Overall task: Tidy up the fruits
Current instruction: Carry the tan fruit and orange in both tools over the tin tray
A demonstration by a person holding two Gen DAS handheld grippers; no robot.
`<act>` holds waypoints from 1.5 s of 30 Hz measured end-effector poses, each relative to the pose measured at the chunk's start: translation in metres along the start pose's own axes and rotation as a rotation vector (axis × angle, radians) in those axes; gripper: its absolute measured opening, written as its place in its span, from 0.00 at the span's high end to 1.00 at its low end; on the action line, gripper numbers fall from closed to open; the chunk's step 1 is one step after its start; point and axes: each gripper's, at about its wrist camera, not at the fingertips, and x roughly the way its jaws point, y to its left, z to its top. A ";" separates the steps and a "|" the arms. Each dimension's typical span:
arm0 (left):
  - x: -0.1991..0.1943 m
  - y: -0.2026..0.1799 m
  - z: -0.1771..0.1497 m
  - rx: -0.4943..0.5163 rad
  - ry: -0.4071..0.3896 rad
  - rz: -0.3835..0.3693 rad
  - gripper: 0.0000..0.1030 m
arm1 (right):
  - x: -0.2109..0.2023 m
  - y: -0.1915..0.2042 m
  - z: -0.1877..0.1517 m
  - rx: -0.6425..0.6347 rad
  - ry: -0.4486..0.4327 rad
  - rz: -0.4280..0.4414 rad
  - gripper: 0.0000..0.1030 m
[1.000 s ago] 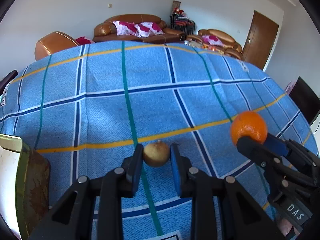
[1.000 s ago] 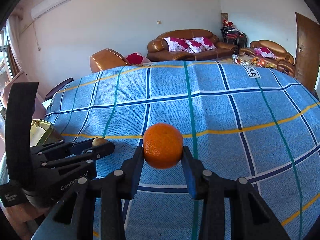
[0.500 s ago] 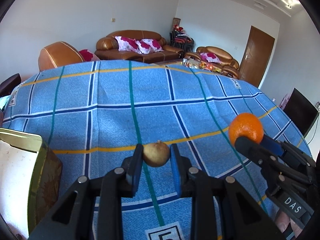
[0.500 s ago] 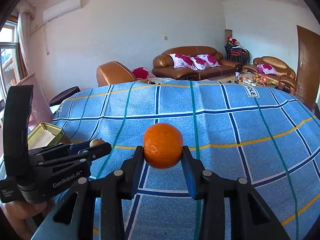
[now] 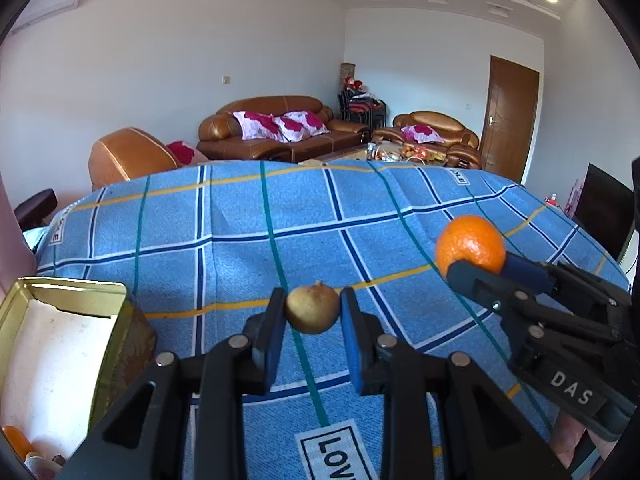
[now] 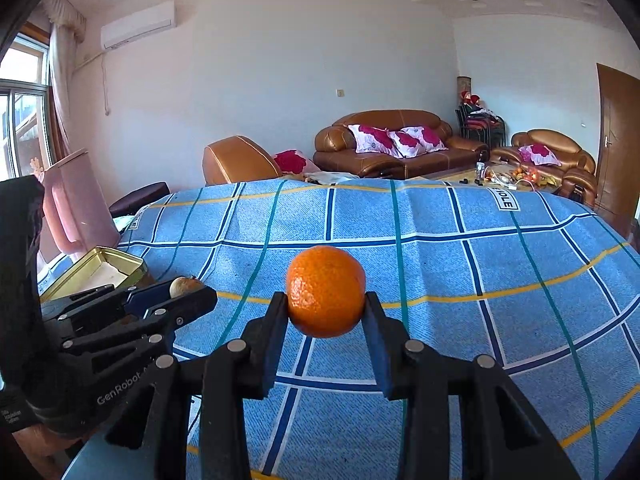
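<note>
My left gripper (image 5: pixel 313 312) is shut on a small tan-brown round fruit (image 5: pixel 313 309) and holds it above the blue checked tablecloth (image 5: pixel 240 216). My right gripper (image 6: pixel 326 312) is shut on an orange (image 6: pixel 326 291), also lifted above the cloth. In the left wrist view the orange (image 5: pixel 470 245) and the right gripper show at the right. In the right wrist view the left gripper holds the tan fruit (image 6: pixel 185 285) at the left. A gold tin box (image 5: pixel 56 344) stands open at the left, lined white, with an orange fruit (image 5: pixel 14 442) in its near corner.
The gold tin (image 6: pixel 96 270) sits near the table's left edge. A pink cabinet (image 6: pixel 72 204) stands beyond that edge. Brown sofas (image 6: pixel 400 148) and a door (image 5: pixel 510 120) are far behind the table. A printed label (image 5: pixel 332 452) lies on the cloth below my left gripper.
Both grippers have risen and tilted up with their fruits still held. More of the room shows and the gold tin has come further into view at the left.
</note>
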 end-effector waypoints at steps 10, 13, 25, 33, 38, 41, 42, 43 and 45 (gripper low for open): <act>-0.024 -0.005 -0.006 0.025 -0.082 0.022 0.73 | -0.007 0.006 -0.003 -0.023 -0.025 0.012 0.61; -0.029 -0.006 -0.008 0.034 -0.101 0.030 0.73 | -0.009 0.008 -0.004 -0.031 -0.035 0.014 0.61; -0.043 -0.003 -0.013 0.024 -0.142 0.043 0.73 | -0.020 0.017 -0.008 -0.062 -0.066 0.024 0.61; -0.047 -0.003 -0.016 0.031 -0.132 0.044 0.73 | -0.025 0.024 -0.010 -0.091 -0.081 0.026 0.61; -0.054 -0.003 -0.020 0.037 -0.133 0.040 0.73 | -0.026 0.025 -0.010 -0.091 -0.082 0.029 0.61; -0.058 -0.001 -0.023 0.035 -0.135 0.034 0.73 | -0.026 0.027 -0.011 -0.096 -0.082 0.032 0.61; -0.059 -0.001 -0.024 0.034 -0.133 0.035 0.73 | -0.026 0.028 -0.011 -0.098 -0.083 0.033 0.61; -0.061 0.000 -0.025 0.034 -0.134 0.036 0.73 | -0.028 0.029 -0.011 -0.101 -0.084 0.034 0.61; -0.065 0.001 -0.027 0.036 -0.137 0.040 0.73 | -0.028 0.031 -0.011 -0.106 -0.083 0.037 0.61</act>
